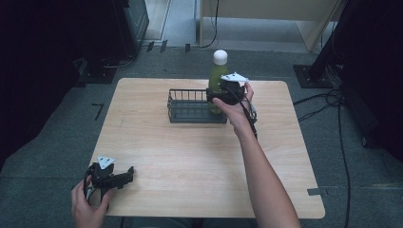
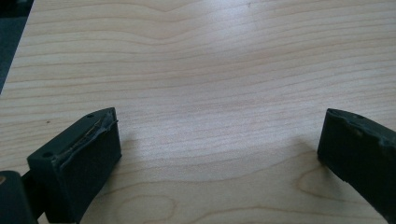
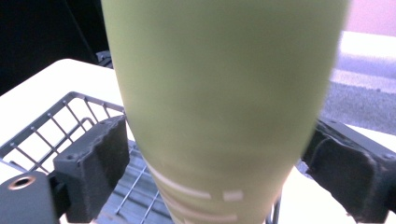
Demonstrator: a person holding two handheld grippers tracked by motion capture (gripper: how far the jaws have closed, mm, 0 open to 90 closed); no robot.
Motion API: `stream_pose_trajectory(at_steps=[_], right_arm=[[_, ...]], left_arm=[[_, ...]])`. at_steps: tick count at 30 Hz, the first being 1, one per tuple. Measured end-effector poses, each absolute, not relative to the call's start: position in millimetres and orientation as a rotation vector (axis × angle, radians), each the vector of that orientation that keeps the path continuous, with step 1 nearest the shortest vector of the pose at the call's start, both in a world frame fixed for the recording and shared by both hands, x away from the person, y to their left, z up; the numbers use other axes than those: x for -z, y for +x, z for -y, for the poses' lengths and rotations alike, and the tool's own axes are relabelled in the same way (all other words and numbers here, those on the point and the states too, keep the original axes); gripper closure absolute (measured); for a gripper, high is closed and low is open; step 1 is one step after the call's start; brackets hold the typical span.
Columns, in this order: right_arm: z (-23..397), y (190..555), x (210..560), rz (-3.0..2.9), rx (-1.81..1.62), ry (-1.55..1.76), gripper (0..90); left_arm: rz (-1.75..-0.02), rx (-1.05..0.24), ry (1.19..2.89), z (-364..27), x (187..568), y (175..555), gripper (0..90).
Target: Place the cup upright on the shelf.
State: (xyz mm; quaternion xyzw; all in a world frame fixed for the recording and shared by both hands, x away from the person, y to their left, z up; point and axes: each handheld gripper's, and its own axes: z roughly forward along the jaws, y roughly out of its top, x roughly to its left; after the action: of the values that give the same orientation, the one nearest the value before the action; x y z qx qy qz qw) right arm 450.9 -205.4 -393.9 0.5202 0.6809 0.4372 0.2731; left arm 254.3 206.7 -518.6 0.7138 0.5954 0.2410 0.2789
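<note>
A green bottle (image 1: pixel 217 76) with a white cap stands upright at the right end of a black wire basket (image 1: pixel 187 113) at the table's far middle. My right gripper (image 1: pixel 219 96) is shut on the bottle's body; in the right gripper view both jaws press the sides of the bottle (image 3: pixel 224 107), with the basket (image 3: pixel 56 126) below it. Whether the bottle rests on the basket floor is hidden. My left gripper (image 1: pixel 124 175) lies low at the table's near left corner, open, with bare wood between its jaws (image 2: pixel 219 149).
The light wooden table (image 1: pixel 190 161) has rounded corners, and its left edge runs close to my left gripper. Cables (image 1: pixel 332 99) trail over the grey floor to the right. Dark equipment stands at the far left and a pale wooden cabinet (image 1: pixel 266 14) behind the table.
</note>
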Motion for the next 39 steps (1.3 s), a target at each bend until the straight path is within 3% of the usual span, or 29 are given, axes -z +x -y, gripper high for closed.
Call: stream_pose_trajectory(at_steps=[9, 39], right_arm=[[223.6, 429.1, 386.0, -1.839, -1.243, 1.396, 2.9], [275.9, 366.1, 412.3, -1.802, -1.2, 1.399, 4.6]], left_arm=[[-1.597, -0.647, 1.914, -206.7, 518.6, 254.3, 0.0], [-1.597, -0.646, 1.916, -206.7, 518.5, 254.3, 0.0]])
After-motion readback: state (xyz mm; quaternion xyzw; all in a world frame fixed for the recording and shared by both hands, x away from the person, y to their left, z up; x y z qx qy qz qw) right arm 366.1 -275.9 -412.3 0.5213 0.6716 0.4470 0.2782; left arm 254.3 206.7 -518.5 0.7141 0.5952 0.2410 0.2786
